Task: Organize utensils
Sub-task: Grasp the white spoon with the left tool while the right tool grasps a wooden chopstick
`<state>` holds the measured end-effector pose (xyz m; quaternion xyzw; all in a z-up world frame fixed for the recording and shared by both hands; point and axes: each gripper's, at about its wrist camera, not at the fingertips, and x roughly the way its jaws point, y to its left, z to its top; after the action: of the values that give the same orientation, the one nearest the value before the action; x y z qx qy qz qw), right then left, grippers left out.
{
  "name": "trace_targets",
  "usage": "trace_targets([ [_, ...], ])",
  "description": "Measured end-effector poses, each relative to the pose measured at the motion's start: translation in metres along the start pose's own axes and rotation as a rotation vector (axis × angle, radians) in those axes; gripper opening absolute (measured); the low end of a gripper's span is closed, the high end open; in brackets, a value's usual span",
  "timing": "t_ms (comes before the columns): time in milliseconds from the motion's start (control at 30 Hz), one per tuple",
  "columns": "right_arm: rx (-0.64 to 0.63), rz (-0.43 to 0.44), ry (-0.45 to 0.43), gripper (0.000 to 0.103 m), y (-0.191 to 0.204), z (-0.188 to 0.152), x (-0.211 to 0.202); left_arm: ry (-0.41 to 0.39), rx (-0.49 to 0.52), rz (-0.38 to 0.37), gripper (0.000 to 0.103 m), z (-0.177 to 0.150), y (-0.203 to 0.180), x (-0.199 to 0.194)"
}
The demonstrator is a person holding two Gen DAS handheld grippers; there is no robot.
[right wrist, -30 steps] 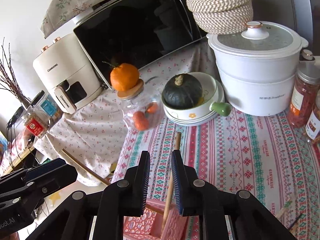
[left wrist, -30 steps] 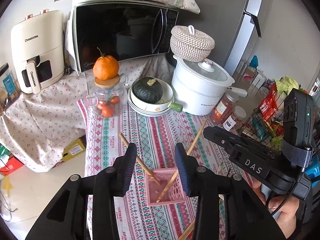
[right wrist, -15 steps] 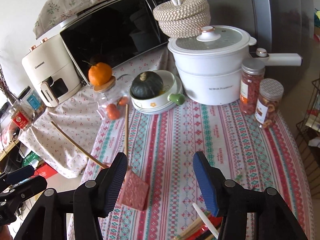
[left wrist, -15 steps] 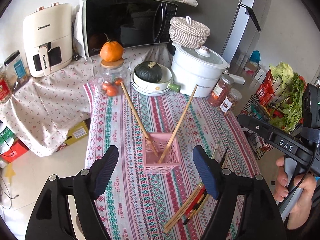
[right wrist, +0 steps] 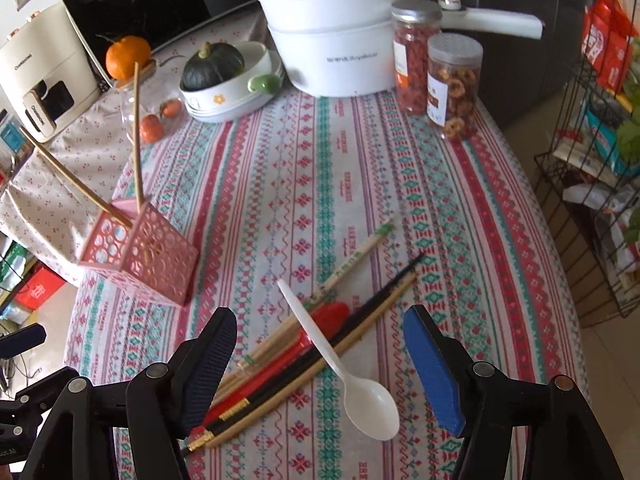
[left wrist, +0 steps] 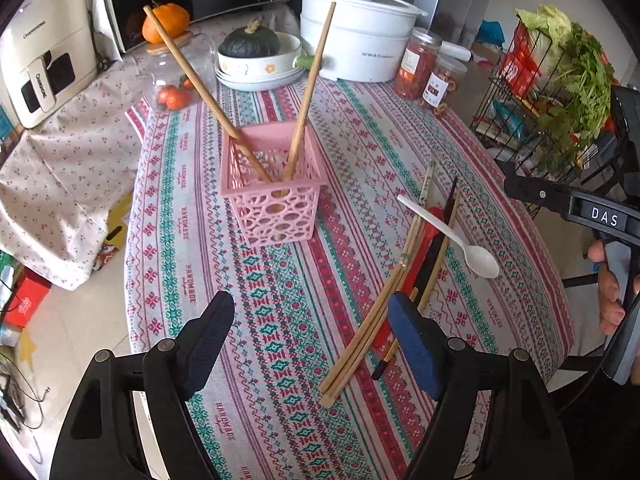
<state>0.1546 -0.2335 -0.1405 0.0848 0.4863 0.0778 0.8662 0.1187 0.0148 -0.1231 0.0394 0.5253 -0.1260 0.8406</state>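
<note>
Above the patterned desk [right wrist: 360, 168], I am holding my right gripper [right wrist: 320, 364] spread wide and empty over the loose pile of utensils, and my left gripper [left wrist: 310, 344] is hanging equally wide apart and empty, just beside the near ends of the same pile. Directly under my right gripper, a white plastic spoon [right wrist: 344, 364] is lying across a red utensil [right wrist: 316, 330], a black chopstick [right wrist: 372, 300] and several wooden chopsticks [left wrist: 376, 312], all flat on the cloth. Further out, the pink lattice basket [left wrist: 272, 196] is standing with two long wooden chopsticks [left wrist: 308, 92] leaning out of it. I am judging the job barely started: two pieces are sorted, and the whole pile is waiting to go in.
</note>
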Motion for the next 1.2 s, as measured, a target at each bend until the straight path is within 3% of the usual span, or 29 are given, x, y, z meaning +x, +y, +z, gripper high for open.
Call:
trace_targets([
  [133,0.015,-0.018,0.061,0.074,-0.017,-0.010,0.011,0.074,0.015,-0.009,0.081,-0.009,-0.004,0.027],
  [333,0.109,-0.044,0.112,0.074,-0.051,-0.011,0.021,0.112,-0.013,-0.049,0.080,-0.008,-0.012,0.051],
  [400,0.134,-0.049,0.113,0.074,-0.061,-0.010,0.022,0.111,0.001,-0.072,0.076,-0.005,-0.024,0.056],
  [533,0.165,-0.091,0.111,0.074,-0.077,-0.006,0.025,0.107,0.071,-0.106,0.049,0.004,-0.054,0.066],
  [600,0.183,-0.084,0.121,0.074,-0.084,-0.006,0.027,0.092,0.071,-0.124,0.045,0.013,-0.064,0.072],
  [1000,0.196,-0.078,0.134,0.074,-0.104,-0.002,0.031,0.053,-0.228,-0.203,0.041,0.080,-0.080,0.129],
  [1200,0.189,-0.079,0.138,0.074,-0.106,0.000,0.035,0.099,-0.301,-0.149,0.035,0.089,-0.080,0.154],
])
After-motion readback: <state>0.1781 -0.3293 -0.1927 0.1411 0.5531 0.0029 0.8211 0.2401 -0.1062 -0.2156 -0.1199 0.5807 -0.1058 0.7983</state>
